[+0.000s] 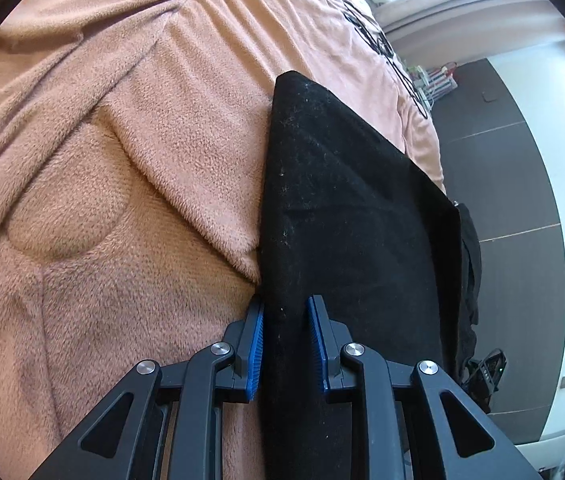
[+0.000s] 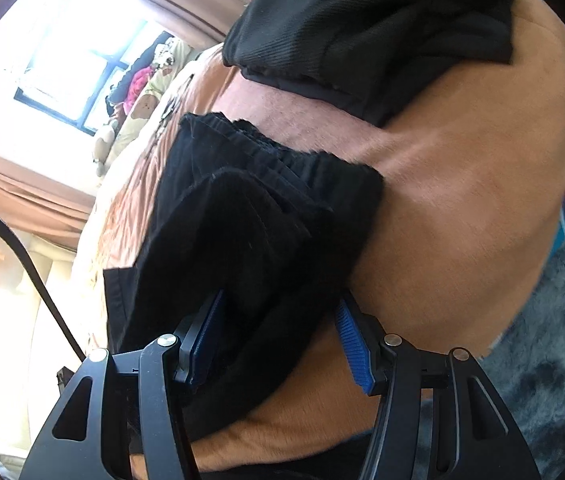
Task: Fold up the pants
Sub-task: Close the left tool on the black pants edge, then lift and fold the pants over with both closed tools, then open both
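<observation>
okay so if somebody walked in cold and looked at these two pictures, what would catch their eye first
The black pants stand out against the peach blanket, running up the middle of the left wrist view with the left gripper astride one edge. In the right wrist view the right gripper straddles a thick bunched fold of them, below the elastic waistband. A second heap of dark clothes lies at the top, and a bright window glares at upper left.

No text, label, brand or number can be read in either view. The blanket (image 1: 386,44) on the bed bears a black printed pattern (possibly lettering, but too warped and far off to make out), and nothing else carries any marking.
</observation>
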The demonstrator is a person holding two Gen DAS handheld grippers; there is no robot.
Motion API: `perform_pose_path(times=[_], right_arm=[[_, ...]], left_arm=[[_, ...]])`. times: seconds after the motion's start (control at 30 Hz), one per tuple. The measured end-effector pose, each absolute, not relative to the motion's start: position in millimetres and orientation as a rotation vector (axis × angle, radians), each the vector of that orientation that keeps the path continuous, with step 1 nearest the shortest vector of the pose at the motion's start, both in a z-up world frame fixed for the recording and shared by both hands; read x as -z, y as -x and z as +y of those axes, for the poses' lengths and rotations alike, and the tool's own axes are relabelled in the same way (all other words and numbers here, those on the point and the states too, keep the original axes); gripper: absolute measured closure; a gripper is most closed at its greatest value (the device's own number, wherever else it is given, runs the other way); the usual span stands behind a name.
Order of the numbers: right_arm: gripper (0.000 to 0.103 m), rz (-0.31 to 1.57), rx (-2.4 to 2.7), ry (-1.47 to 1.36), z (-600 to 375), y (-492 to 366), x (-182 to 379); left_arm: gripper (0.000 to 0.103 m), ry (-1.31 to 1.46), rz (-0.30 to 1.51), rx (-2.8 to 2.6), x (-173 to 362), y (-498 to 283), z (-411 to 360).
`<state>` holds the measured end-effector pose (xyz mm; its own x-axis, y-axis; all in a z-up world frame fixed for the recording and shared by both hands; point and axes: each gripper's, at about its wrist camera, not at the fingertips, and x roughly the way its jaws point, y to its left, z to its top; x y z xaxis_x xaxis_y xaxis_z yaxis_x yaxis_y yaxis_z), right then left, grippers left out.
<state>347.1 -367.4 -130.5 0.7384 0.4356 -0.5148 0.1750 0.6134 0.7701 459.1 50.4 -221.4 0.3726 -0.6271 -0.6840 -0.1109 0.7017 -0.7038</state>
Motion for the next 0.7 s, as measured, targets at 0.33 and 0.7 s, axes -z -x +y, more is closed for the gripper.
perform_pose_path(times=[0.33,0.7], right_arm=[[0.084,0.696,-0.22,-0.919,-359,-345,129],[0.086,0.681,-0.31,-0.937,-325,-353,116]], left_arm=[[0.096,0.751,1.038,0.41,180,-444,53],[0.096,0.766,0.952,0.368,144,-428,84]])
